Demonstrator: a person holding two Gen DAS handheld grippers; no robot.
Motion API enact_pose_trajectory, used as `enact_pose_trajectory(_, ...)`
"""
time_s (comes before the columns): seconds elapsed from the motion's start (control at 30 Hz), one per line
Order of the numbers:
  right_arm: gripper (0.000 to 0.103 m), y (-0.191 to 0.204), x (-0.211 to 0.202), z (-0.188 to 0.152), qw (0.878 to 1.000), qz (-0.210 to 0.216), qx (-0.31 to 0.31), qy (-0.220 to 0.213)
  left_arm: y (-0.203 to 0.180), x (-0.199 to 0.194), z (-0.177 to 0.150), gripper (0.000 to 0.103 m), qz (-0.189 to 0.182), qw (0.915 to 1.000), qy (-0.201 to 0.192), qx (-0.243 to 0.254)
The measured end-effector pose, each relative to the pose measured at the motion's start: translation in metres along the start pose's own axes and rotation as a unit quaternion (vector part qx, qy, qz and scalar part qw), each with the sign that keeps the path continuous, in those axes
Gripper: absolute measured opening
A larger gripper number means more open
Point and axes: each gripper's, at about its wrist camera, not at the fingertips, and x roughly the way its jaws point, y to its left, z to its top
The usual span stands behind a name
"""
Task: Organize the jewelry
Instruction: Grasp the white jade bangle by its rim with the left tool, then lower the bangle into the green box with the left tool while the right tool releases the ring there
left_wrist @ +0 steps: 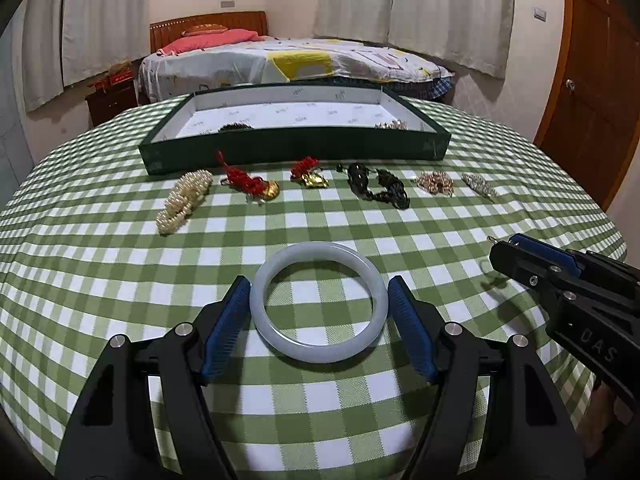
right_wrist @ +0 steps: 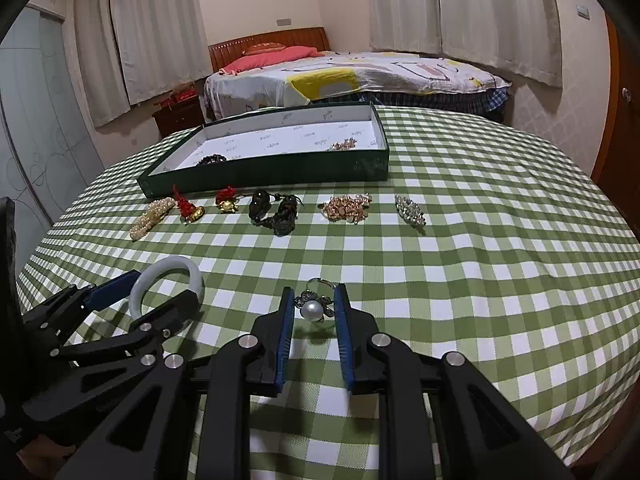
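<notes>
A pale jade bangle (left_wrist: 320, 304) lies flat on the checked tablecloth between the open fingers of my left gripper (left_wrist: 319, 292); the blue pads stand just beside its rim. The bangle also shows in the right wrist view (right_wrist: 168, 276). A pearl ring (right_wrist: 314, 308) sits between the fingers of my right gripper (right_wrist: 313, 300), which stands narrowly open around it; contact is unclear. The dark green tray (left_wrist: 296, 146) with a white lining stands at the back and holds a dark piece and a gold piece.
A row of jewelry lies before the tray: a pearl strand (left_wrist: 184, 200), two red-and-gold charms (left_wrist: 250, 184), a black bead bracelet (left_wrist: 378, 186), a gold cluster (left_wrist: 434, 182), a crystal brooch (left_wrist: 478, 184). The round table's edge curves on all sides.
</notes>
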Motion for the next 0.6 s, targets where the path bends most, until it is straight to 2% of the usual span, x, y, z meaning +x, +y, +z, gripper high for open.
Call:
enact_pose_trajectory(0.3, 0.021, 0.003, -0.013, 0.021, 1.000, 0.006, -0.003, -0.027, 0.007, -0.025, 0.024, 0.069, 0.011, 0.9987, -0.049, 0.008)
enact_pose_trajectory(0.6, 0.021, 0.010, -0.009, 0.077, 0.998, 0.017, -0.008, -0.064, 0.023, -0.029, 0.073, 0.069, 0.011, 0.9961, -0.087, -0.009)
